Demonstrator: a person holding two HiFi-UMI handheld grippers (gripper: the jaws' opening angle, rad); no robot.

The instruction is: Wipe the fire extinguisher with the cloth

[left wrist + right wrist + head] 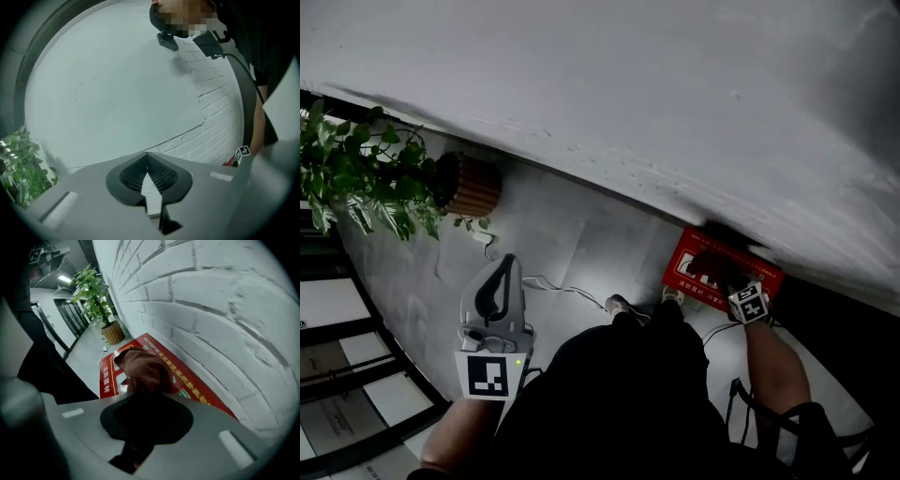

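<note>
A red fire extinguisher box [683, 262] with printed labels lies on the floor against the white wall; no extinguisher cylinder shows. My right gripper [727, 281] hangs over it, pointing steeply down, shut on a reddish-brown cloth [713, 266]. In the right gripper view the cloth [143, 371] bunches out from between the jaws of my right gripper [146, 399] and covers part of the red box [187, 380]. My left gripper [506, 261] is held off to the left over bare floor, away from the box. In the left gripper view, my left gripper [147, 157] has its tips together and nothing between them.
A leafy plant [366, 173] in a ribbed brown pot [471, 186] stands by the wall at the left. A white cable [562, 286] trails across the grey floor near the person's shoes [619, 303]. The white brick wall [675, 94] runs behind the box.
</note>
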